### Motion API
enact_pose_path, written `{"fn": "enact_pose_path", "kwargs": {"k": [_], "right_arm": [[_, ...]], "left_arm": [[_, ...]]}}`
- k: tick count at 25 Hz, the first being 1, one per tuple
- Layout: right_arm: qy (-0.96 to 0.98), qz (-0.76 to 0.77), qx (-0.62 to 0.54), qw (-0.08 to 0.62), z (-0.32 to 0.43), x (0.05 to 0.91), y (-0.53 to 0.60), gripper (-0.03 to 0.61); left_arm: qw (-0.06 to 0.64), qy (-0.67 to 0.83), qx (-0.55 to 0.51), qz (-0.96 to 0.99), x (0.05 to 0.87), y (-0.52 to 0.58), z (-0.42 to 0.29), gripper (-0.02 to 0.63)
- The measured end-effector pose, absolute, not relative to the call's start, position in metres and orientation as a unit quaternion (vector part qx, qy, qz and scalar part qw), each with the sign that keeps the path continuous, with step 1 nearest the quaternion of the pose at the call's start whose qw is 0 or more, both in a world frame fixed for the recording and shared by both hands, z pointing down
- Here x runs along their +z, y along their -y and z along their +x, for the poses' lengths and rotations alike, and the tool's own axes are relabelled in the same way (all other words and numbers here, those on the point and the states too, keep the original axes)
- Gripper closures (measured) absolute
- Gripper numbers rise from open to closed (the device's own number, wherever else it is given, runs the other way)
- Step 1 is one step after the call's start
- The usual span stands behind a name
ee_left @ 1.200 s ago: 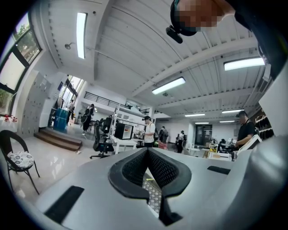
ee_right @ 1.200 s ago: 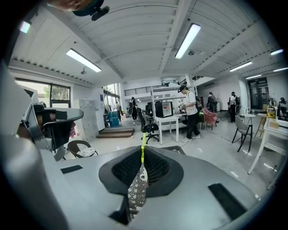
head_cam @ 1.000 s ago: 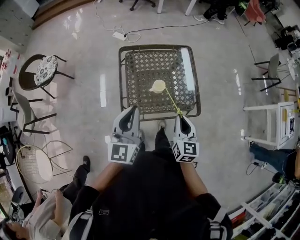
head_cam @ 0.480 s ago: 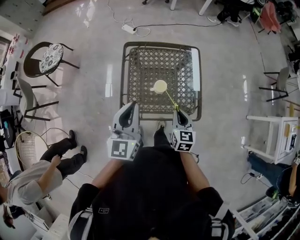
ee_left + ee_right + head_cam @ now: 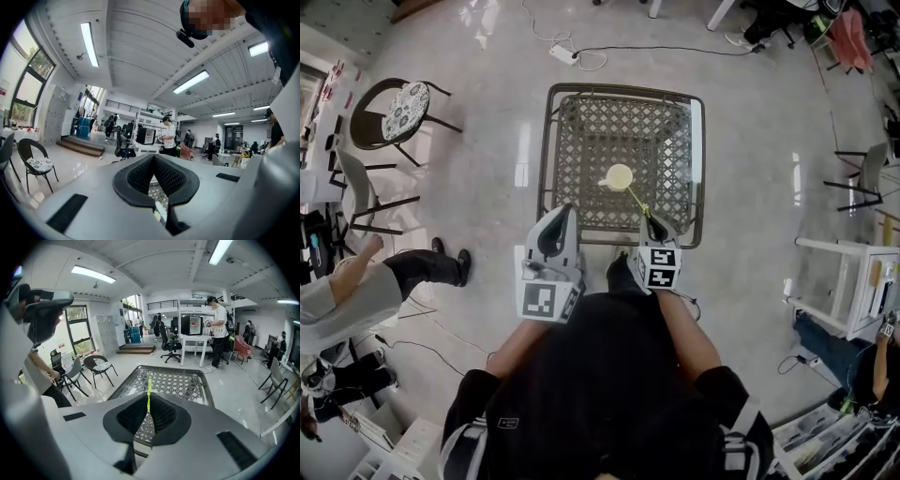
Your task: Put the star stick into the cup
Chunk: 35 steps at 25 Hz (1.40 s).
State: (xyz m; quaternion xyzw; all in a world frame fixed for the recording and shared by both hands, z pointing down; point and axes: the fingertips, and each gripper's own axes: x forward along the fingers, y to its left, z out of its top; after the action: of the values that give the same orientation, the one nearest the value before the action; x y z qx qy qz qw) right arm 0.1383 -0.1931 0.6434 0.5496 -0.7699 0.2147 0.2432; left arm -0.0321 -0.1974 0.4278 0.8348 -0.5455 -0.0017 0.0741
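Legible text, brands or numerals: none found in any view. Left cube [image 5: 542, 302] on the left gripper [image 5: 565, 214] and right cube [image 5: 659, 269] on the right gripper [image 5: 649, 217] bear black-and-white square marker patterns only, without letters or digits.

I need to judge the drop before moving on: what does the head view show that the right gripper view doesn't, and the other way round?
Only the head view: the cup on the table, the star stick running from the right gripper up to the cup (whether its tip is inside, I cannot tell), and the left gripper clear of both. Only the right gripper view: the jaws closed on the stick; no cup shows there. Both: the lattice table and the green stick in the right gripper.
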Motion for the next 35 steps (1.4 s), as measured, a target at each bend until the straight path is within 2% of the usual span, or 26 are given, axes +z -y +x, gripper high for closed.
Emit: {"fn": "enact_pose_path", "kwargs": {"k": [8, 35], "right_arm": [[0.769, 0.532, 0.227, 0.272, 0.139, 0.673, 0.214, 0.558], [0.757, 0.52, 0.247, 0.307, 0.131, 0.725, 0.24, 0.557]], "left_arm": [[0.08, 0.554, 0.003, 0.829, 0.434, 0.21, -0.027, 0.598], [0.075, 0.556, 0.023, 0.827, 0.437, 0.229, -0.032, 0.598]]}}
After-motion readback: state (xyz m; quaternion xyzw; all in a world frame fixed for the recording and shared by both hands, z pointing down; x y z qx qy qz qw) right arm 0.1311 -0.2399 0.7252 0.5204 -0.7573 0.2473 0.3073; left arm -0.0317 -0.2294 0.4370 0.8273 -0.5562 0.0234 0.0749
